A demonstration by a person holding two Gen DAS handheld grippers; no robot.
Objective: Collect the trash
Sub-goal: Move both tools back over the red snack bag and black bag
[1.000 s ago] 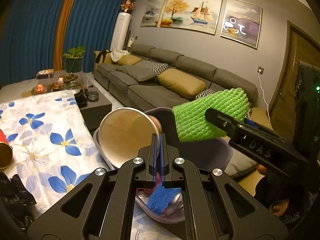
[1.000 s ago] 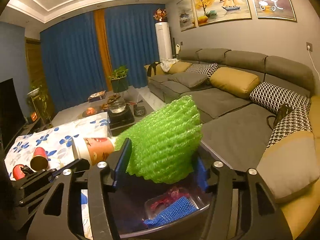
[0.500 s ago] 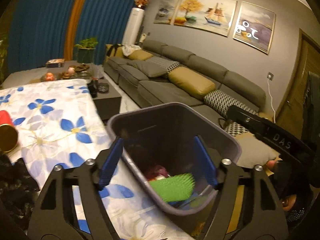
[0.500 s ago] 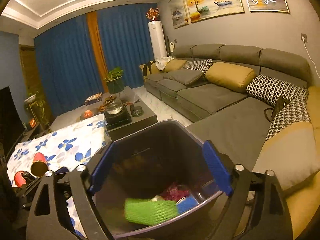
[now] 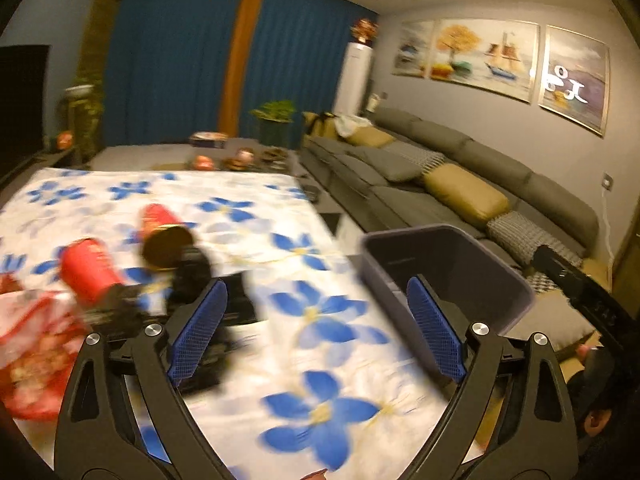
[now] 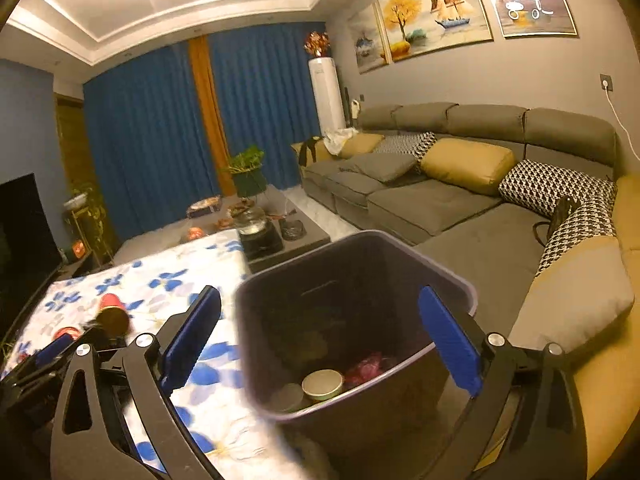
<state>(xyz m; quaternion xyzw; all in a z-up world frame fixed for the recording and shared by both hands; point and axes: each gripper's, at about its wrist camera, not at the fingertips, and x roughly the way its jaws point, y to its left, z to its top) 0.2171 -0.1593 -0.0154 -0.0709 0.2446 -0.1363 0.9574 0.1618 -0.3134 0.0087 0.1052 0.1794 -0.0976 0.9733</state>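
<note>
The dark grey trash bin [image 6: 320, 300] stands beside the table, right under my right gripper [image 6: 320, 338]. Its jaws are opening wide and nothing is between the pads. Inside the bin lie a paper cup [image 6: 322, 384] and a red wrapper [image 6: 368, 364]. My left gripper [image 5: 316, 330] hovers over the floral tablecloth [image 5: 320, 380] with its jaws opening and nothing between them; the bin [image 5: 440, 256] is to its right. On the cloth to the left lie two red cups [image 5: 90, 272] [image 5: 160, 232], a black crumpled item [image 5: 200, 280] and a red-and-white wrapper [image 5: 28, 352], all blurred.
A long grey sofa [image 6: 440, 196] with yellow and patterned cushions runs behind and right of the bin. A dark low table [image 6: 280, 232] with a kettle and small items stands past the cloth's far end. The right gripper's finger [image 5: 580, 292] shows at the left view's right edge.
The right gripper let go of the green foam net, which fell into the bin. The left gripper opened, its paper cup went into the bin, and it swung left over the table.
</note>
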